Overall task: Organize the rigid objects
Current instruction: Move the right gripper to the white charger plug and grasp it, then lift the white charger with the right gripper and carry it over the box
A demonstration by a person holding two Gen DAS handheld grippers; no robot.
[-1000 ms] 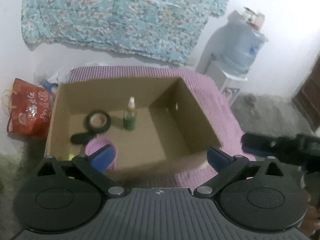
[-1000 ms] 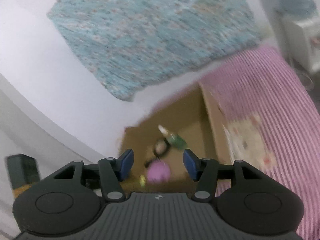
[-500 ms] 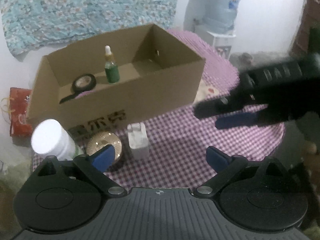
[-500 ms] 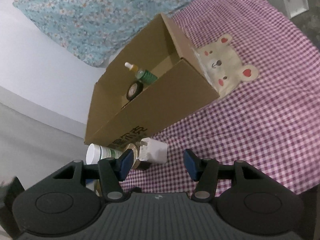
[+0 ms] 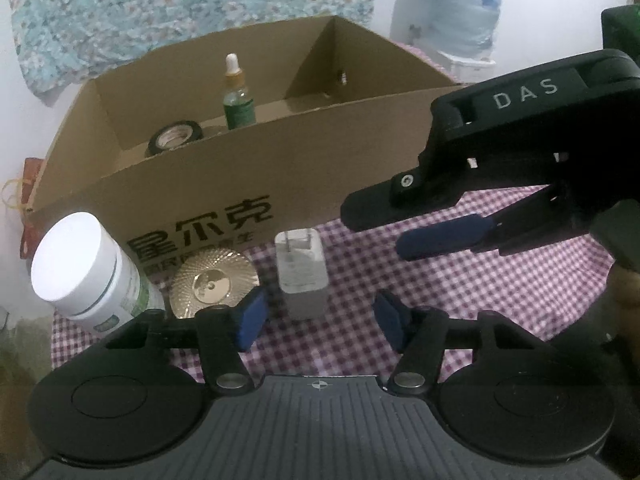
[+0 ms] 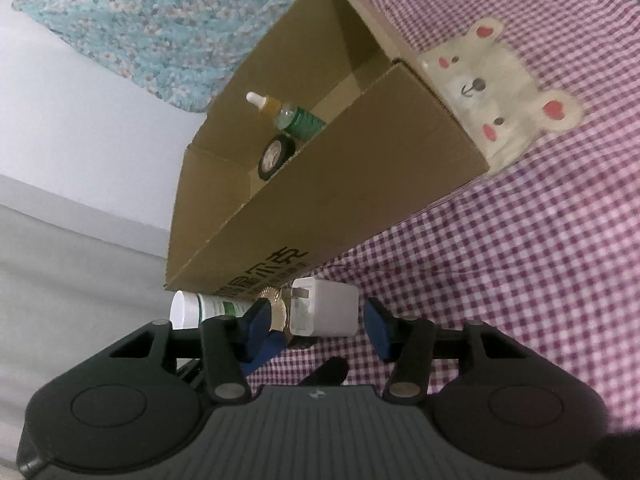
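Note:
A cardboard box (image 5: 248, 184) stands on the checked cloth and holds a green dropper bottle (image 5: 238, 96) and a black tape roll (image 5: 175, 141). In front of it sit a white charger plug (image 5: 302, 270), a gold disc (image 5: 212, 282) and a white-capped jar (image 5: 84, 270). My left gripper (image 5: 320, 318) is open and empty, just before the plug. My right gripper (image 6: 316, 326) is open and empty, with the plug (image 6: 324, 306) between its fingertips; it shows in the left wrist view (image 5: 500, 184) above the cloth at right. The box (image 6: 320, 200), bottle (image 6: 296, 118) and tape (image 6: 276, 158) also show there.
The pink checked cloth (image 5: 480, 292) has a bear patch (image 6: 492, 104) beside the box's right end. A water dispenser (image 5: 460, 12) stands behind at right. A floral cloth (image 5: 180, 8) hangs on the wall. A red bag (image 5: 28, 184) lies at left.
Both grippers have dropped from above the box to the objects in front of it. The left gripper's fingers have narrowed. The right gripper has closed in around the plug.

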